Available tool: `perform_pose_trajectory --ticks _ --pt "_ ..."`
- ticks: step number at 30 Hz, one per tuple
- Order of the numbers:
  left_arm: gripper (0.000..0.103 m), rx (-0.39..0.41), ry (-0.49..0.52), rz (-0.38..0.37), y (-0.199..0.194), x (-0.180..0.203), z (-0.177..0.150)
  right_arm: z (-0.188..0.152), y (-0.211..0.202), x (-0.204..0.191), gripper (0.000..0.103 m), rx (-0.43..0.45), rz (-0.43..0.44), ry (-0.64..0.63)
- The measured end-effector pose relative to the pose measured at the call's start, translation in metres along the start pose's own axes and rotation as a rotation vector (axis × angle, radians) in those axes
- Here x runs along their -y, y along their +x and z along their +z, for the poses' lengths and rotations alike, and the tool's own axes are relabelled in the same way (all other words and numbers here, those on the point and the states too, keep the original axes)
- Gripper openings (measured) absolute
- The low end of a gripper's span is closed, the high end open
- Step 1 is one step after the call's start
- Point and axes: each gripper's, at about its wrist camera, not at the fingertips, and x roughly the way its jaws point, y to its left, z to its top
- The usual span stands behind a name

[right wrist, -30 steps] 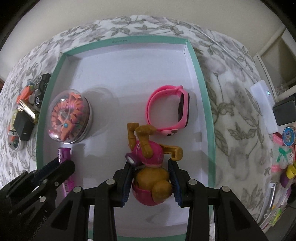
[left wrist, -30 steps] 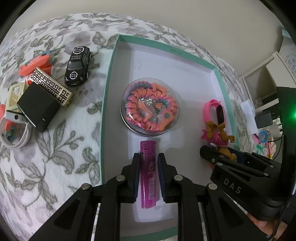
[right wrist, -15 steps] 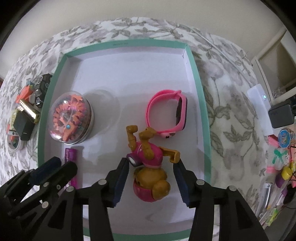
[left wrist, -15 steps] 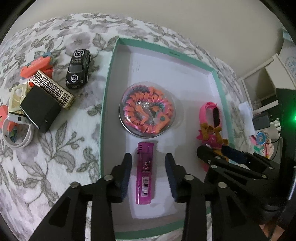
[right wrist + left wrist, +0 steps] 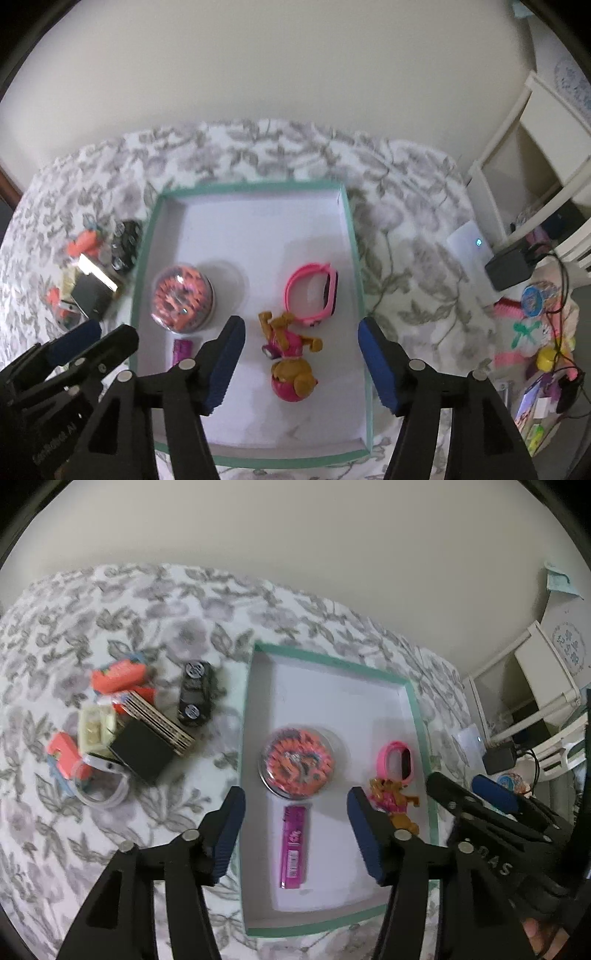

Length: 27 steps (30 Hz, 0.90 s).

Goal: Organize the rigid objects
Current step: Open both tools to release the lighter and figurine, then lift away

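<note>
A green-rimmed white tray (image 5: pixel 415 709) (image 5: pixel 356 251) holds a purple lighter (image 5: pixel 293 845) (image 5: pixel 183 349), a clear dome with an orange toy (image 5: pixel 297 762) (image 5: pixel 183 295), a pink watch (image 5: pixel 395 760) (image 5: pixel 312 293) and a pink-and-brown dog figure (image 5: pixel 393 806) (image 5: pixel 291 360). My left gripper (image 5: pixel 295 836) is open and empty, raised above the lighter. My right gripper (image 5: pixel 301 363) is open and empty, raised above the dog figure; it also shows in the left wrist view (image 5: pixel 476 801).
On the floral cloth left of the tray lie a black toy car (image 5: pixel 195 694), orange pieces (image 5: pixel 118 675), a patterned box (image 5: pixel 162 723), a black block (image 5: pixel 142 747) and a white ring (image 5: pixel 101 792). Shelves and a charger (image 5: pixel 511 267) stand to the right.
Both grippers opened wide, let go of the lighter and the dog figure, and drew back and up from the tray. Both objects stay lying in the tray.
</note>
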Motion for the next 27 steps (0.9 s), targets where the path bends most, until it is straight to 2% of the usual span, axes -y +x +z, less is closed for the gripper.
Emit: perform_pose_trajectory --ticks 2,6,8,11,13,17,20,24,27 --pt "0.076 0.019 0.008 0.023 -0.004 -0.002 0.000 0.002 -0.005 0.001 0.071 0.023 0.002 0.001" --pt "0.082 0.047 0.008 0.056 -0.006 -0.006 0.001 0.004 -0.012 0.001 0.079 0.053 0.005 0.003" --pt "0.089 0.056 0.002 0.067 -0.006 -0.009 0.002 0.004 -0.012 0.002 0.083 0.060 0.011 0.006" --pt "0.095 0.078 -0.004 0.089 -0.006 -0.011 0.002 0.004 -0.013 0.000 0.085 0.069 0.025 0.011" --pt "0.095 0.093 -0.007 0.100 -0.006 -0.014 0.002 0.004 -0.012 -0.001 0.093 0.076 0.024 0.015" --pt "0.100 0.121 -0.021 0.123 -0.009 -0.021 0.004 0.004 -0.012 -0.004 0.096 0.087 0.023 0.007" --pt "0.101 0.139 -0.039 0.130 -0.012 -0.029 0.006 0.004 -0.011 -0.004 0.103 0.092 0.022 0.019" --pt "0.101 0.161 -0.056 0.143 -0.017 -0.040 0.010 0.005 -0.013 -0.003 0.103 0.116 0.028 0.038" --pt "0.101 0.206 -0.073 0.148 -0.027 -0.051 0.015 0.007 -0.019 -0.005 0.103 0.160 0.060 0.063"
